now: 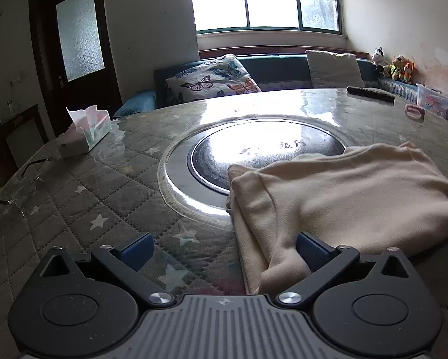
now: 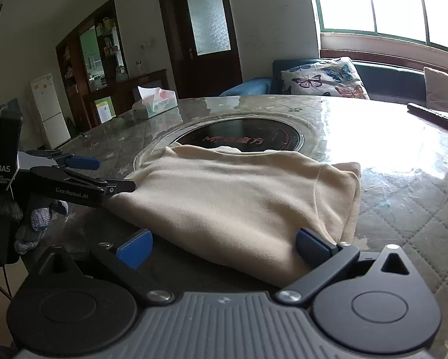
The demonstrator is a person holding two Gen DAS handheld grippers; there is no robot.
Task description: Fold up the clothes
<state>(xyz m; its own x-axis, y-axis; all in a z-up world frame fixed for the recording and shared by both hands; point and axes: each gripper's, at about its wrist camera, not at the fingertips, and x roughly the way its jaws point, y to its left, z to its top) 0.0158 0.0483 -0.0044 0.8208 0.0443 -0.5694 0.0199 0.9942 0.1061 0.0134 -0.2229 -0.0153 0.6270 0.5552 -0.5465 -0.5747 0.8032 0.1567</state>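
Cream garment [image 2: 239, 200], already folded into a thick rectangular stack, lies on the glass-topped table [image 1: 83, 197], its far edge overlapping the round inset cooktop [image 1: 254, 152]. Long axis runs left-right across the near part of the table. Seen from the right wrist, it sits straight ahead, filling the space between my fingers.

Right gripper [image 2: 224, 246]: jaws apart, the near edge of the stack between them, right pad touching the fold at its near-right corner; left pad looks clear of the cloth. Nothing clamped.

Left gripper [image 1: 224, 248]: jaws apart too, at the stack's left end. In the left wrist view the garment lies to the right of centre, with only the right pad against a bunched fold; left pad is over bare table.

So each gripper owns one short end; neither is nearer overall. My guess is the next fold goes end over end along the long axis.

Tissue box [image 1: 86, 131] far left, remote [image 1: 370, 94] far right, both well apart.
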